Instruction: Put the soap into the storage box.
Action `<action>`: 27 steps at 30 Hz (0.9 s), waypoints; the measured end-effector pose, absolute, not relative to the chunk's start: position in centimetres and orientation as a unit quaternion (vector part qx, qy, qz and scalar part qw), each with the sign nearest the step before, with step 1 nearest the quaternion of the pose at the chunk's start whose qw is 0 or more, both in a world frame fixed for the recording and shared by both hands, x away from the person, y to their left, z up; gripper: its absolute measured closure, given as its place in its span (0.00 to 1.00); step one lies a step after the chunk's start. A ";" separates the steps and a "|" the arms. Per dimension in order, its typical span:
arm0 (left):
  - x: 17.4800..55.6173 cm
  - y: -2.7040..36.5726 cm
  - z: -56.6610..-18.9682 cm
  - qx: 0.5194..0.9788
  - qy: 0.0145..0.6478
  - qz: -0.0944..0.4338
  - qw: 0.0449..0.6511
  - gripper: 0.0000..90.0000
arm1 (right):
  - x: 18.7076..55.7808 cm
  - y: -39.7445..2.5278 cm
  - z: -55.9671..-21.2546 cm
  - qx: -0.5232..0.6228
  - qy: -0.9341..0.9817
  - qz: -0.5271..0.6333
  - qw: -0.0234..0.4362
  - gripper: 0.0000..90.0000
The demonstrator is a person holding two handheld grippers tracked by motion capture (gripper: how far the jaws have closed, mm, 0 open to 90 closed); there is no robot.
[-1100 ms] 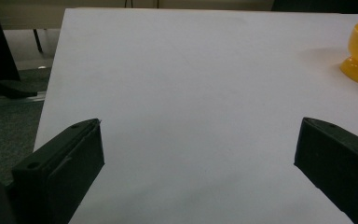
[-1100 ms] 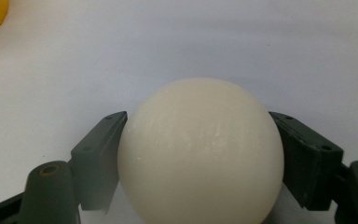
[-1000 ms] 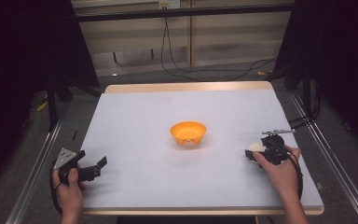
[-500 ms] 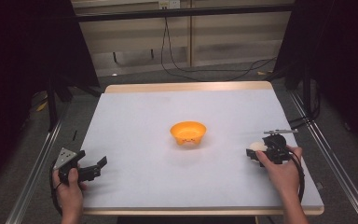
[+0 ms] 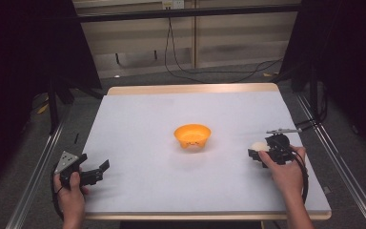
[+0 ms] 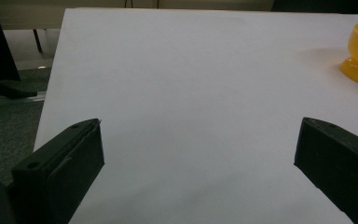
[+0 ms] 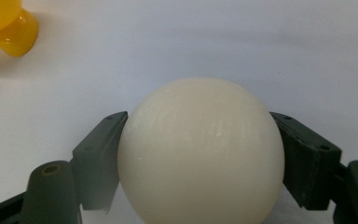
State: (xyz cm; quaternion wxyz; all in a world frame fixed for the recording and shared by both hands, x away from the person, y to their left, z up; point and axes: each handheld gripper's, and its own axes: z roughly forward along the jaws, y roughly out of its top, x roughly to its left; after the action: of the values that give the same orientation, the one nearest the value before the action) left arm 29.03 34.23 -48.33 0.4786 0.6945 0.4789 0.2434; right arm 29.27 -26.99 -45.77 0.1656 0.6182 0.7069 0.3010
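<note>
Right gripper clamps white egg (long axis unclear)

Two hand-held grippers, both black w/ blocky flat-faced jaws. Left gripper: grey three-cornered plate on top behind the jaws, small screw hole near each jaw tip. Right gripper: black cable looping off its rear, brass-coloured screws at jaw bases. Forearms bare, no sleeves.
</note>
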 end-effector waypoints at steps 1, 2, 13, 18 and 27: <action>29.0 34.2 -48.3 0.695 0.479 0.243 0.479 0.01 | 29.3 -27.0 -45.7 0.619 0.706 0.302 0.166 0.27; 29.0 34.2 -48.3 0.695 0.479 0.243 0.479 0.01 | 29.3 -26.9 -45.6 0.619 0.706 0.301 0.166 0.27; 29.0 34.3 -48.3 0.695 0.478 0.242 0.479 0.01 | 29.8 -26.1 -45.4 0.613 0.711 0.304 0.164 0.27; 29.0 34.2 -48.3 0.693 0.480 0.242 0.480 0.01 | 30.1 -25.6 -45.1 0.607 0.717 0.300 0.163 0.27; 29.0 34.3 -48.3 0.692 0.481 0.242 0.481 0.01 | 30.6 -24.7 -44.5 0.601 0.719 0.307 0.164 0.27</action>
State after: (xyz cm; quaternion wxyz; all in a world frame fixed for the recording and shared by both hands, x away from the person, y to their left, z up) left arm 29.04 34.25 -48.34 0.4808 0.6917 0.4814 0.2421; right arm 30.63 -24.73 -44.51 0.1645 0.6009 0.7194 0.3070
